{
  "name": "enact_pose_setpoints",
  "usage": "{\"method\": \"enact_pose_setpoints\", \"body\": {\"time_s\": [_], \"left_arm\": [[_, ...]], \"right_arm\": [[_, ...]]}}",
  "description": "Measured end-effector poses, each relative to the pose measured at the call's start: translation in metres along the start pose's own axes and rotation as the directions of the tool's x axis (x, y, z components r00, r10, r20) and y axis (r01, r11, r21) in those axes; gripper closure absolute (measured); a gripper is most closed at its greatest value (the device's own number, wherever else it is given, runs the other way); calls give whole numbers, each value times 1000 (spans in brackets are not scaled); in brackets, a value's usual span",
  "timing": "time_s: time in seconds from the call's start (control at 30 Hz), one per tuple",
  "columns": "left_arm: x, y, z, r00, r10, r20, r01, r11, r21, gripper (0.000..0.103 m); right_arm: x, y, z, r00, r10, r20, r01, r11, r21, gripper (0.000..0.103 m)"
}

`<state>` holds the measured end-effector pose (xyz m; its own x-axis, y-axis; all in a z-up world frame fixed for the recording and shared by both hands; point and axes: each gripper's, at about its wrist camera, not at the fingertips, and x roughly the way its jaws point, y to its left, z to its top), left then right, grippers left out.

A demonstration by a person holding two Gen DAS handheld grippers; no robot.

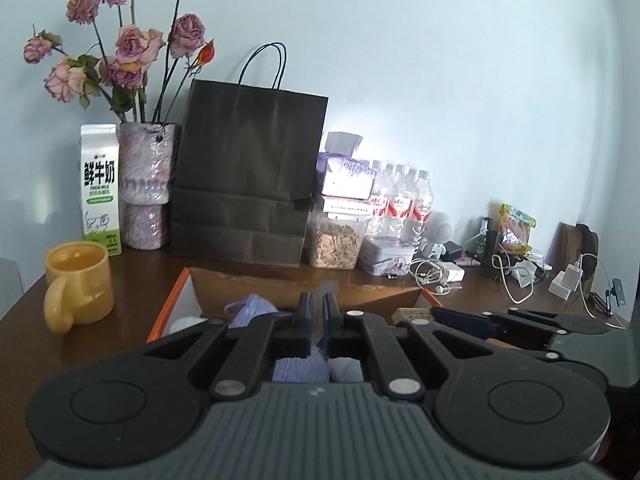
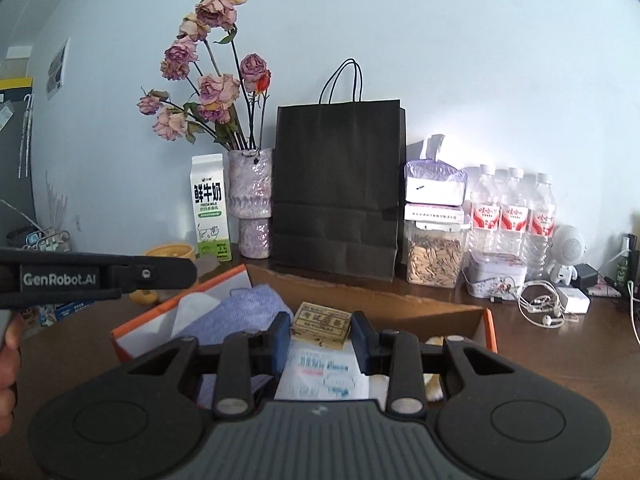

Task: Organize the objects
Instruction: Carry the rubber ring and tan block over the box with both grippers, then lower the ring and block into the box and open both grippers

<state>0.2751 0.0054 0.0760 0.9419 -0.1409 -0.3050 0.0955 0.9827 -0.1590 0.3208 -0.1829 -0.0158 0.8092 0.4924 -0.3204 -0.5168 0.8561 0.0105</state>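
One stamped block (image 2: 322,325) between parted fingers (image 2: 280,340)

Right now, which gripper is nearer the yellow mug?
Left. The left gripper hovers over the box beside the yellow mug; the right gripper sits farther along, across the box.

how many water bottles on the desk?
3 clearly visible: water bottles and stand side by side at the wall, right of the seed jar, behind the tin. More may be hidden behind them.
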Motion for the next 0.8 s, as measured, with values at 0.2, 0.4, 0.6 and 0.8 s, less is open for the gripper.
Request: {"method": "enact_pose_setpoints", "body": {"time_s": [0.2, 0.4, 0.6, 0.8], "left_arm": [[24, 2, 9, 1000, 7, 13, -7, 1000, -4, 97], [47, 10, 11, 1000, 14, 1, -14, 1000, -22, 97], [72, 16, 10, 999, 17, -33, -17, 1000, -15, 97], [83, 19, 1, 997, 24, -77, -25, 1000, -4, 97]], "right_arm": [[24, -6, 14, 1000, -2, 24, 2, 1000, 9, 71], [45, -12, 16, 1000, 1, 16, -2, 1000, 18, 71], [59, -20, 5, 1000, -11, -23, 12, 1000, 24, 71], [66, -27, -2, 998, -22, -52, 24, 999, 38, 71]]}}
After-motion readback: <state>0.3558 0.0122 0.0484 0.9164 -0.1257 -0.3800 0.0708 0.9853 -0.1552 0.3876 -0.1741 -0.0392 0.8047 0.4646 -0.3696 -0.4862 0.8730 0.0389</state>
